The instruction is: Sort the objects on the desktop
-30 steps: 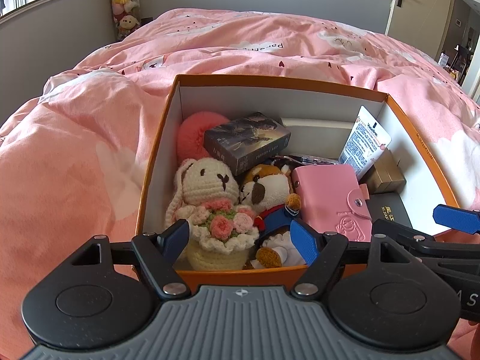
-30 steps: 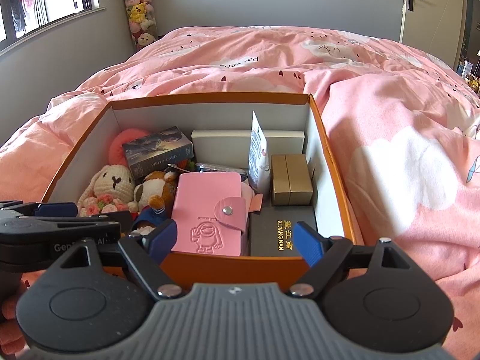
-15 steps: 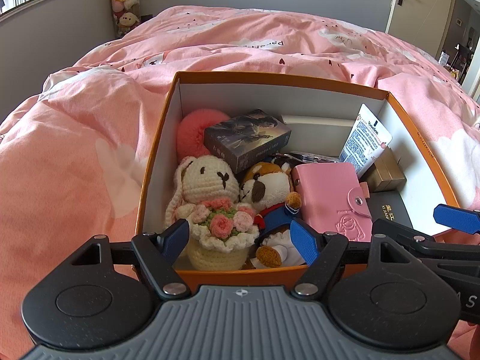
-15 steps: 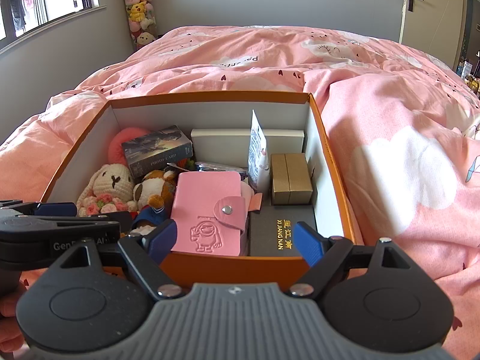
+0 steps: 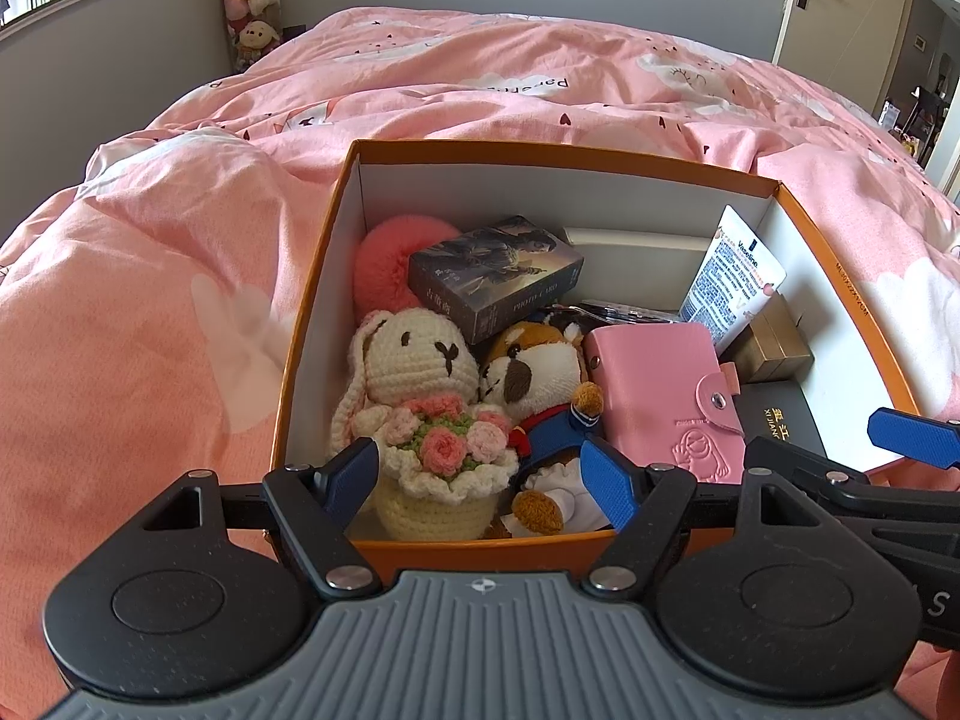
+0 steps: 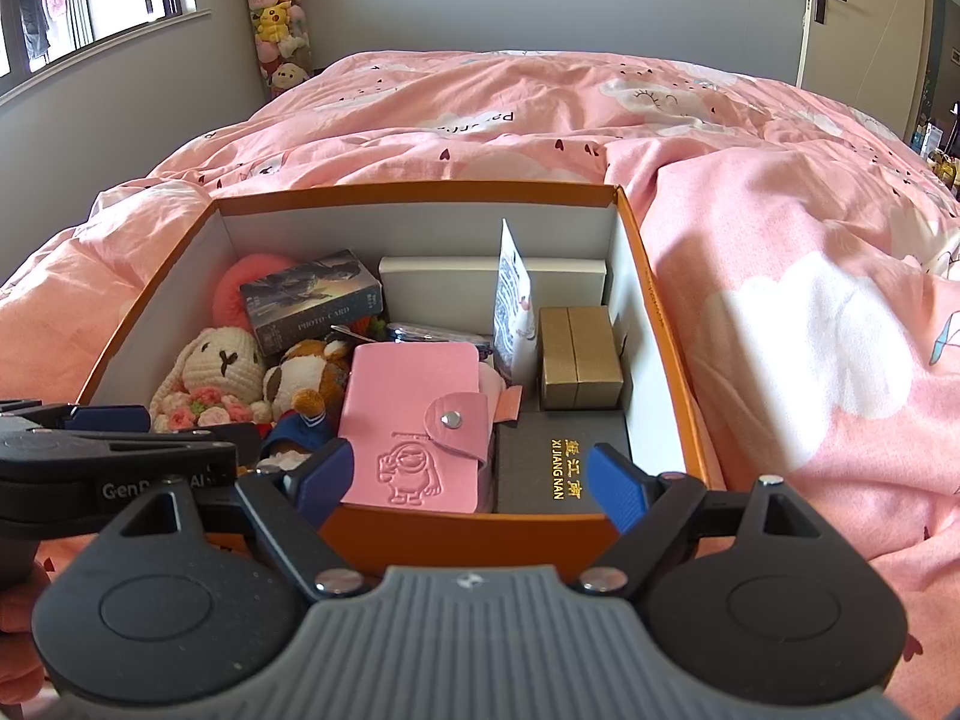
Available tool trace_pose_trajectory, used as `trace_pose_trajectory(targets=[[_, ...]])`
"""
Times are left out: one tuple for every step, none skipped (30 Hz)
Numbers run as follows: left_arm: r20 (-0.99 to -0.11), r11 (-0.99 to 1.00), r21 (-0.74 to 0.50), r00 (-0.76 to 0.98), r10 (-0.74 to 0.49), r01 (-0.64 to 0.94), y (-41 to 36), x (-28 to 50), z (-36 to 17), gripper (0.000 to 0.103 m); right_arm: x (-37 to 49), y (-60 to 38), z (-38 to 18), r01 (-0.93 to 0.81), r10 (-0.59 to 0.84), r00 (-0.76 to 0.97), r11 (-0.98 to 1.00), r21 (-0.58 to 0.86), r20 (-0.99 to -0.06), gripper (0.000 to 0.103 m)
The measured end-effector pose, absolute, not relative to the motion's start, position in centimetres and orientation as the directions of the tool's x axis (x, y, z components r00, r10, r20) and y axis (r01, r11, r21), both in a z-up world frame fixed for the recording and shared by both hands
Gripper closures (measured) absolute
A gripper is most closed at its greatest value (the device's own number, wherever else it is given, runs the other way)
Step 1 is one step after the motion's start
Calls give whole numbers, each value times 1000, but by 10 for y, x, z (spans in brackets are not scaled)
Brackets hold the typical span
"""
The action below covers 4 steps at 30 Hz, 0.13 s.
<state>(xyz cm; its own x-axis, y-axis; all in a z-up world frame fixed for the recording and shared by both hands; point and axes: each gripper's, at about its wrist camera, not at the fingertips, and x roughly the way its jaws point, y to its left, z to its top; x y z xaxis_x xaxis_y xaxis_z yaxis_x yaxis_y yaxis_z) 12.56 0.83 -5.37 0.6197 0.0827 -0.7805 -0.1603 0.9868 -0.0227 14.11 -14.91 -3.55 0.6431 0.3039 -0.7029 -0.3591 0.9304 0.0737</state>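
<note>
An orange box [image 5: 312, 324] [image 6: 660, 324] sits on the pink bed, full of objects. Inside are a crocheted bunny [image 5: 414, 372] [image 6: 210, 372], a plush dog [image 5: 534, 378] [image 6: 306, 378], a pink card wallet [image 5: 654, 396] [image 6: 414, 414], a dark photo-card box [image 5: 498, 276] [image 6: 312, 300], a black box with gold letters [image 6: 552, 474], a gold box [image 6: 579, 366] and a Vaseline tube [image 5: 735, 276]. My left gripper [image 5: 480, 474] is open and empty over the box's near edge, in front of the bunny. My right gripper [image 6: 468, 480] is open and empty over the near edge, in front of the wallet.
The pink duvet [image 5: 150, 324] [image 6: 810, 300] surrounds the box on all sides. A column of plush toys [image 6: 276, 18] stands in the far left corner by the window. A door [image 6: 834, 6] is at the far right. A white box [image 6: 438, 282] lies at the back inside.
Both grippers have barely shifted; the view of the box has dropped slightly in the left wrist view. Nothing was taken hold of or let go.
</note>
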Motion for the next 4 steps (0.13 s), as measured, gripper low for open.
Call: trace_pose_trajectory(targets=[[-780, 987, -23, 620, 83, -160, 8, 126, -54, 15, 141, -149, -35, -359, 304, 643, 930, 73, -703, 17], [-781, 987, -23, 620, 83, -161, 8, 126, -54, 15, 141, -149, -35, -359, 303, 643, 930, 73, -703, 17], [-781, 987, -23, 619, 82, -161, 8, 126, -54, 15, 141, -148, -35, -359, 304, 643, 930, 73, -703, 17], [-781, 987, -23, 620, 82, -161, 9, 126, -54, 15, 141, -149, -35, -359, 304, 643, 930, 73, -703, 17]])
